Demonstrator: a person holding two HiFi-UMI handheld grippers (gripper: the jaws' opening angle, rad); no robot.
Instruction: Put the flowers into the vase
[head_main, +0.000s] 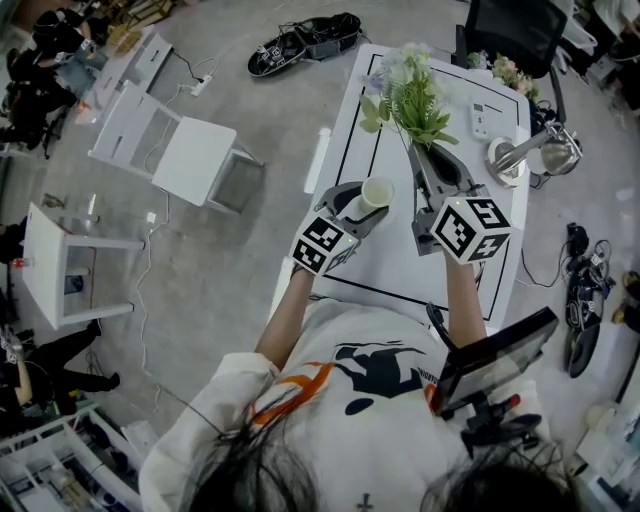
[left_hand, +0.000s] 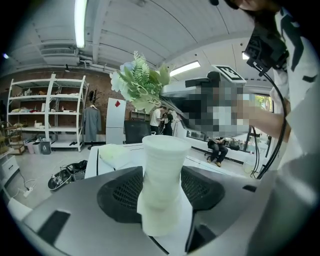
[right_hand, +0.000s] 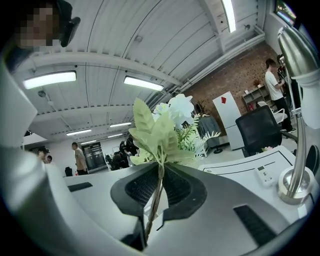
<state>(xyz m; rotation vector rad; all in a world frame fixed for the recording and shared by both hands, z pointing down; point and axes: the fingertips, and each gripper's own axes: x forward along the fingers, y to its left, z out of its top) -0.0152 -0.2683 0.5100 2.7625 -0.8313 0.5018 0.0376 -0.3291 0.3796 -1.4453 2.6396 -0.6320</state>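
A white ribbed vase (head_main: 377, 193) stands on the white table (head_main: 400, 275). My left gripper (head_main: 366, 201) closes around it from the near side. In the left gripper view the vase (left_hand: 162, 175) fills the space between the pads, which lie against its sides with no gap showing. My right gripper (head_main: 432, 160) is shut on the stems of a bunch of green and pale flowers (head_main: 410, 95), held just right of the vase and above the table. In the right gripper view the stems (right_hand: 155, 200) run between the closed pads and the leaves (right_hand: 160, 130) rise ahead.
A metal desk lamp (head_main: 520, 155) and a small white remote (head_main: 480, 120) sit at the table's far right. A black office chair (head_main: 510, 30) stands behind the table, and a white chair (head_main: 180, 150) on the floor to the left. A dark screen on a stand (head_main: 495, 365) is at the near right.
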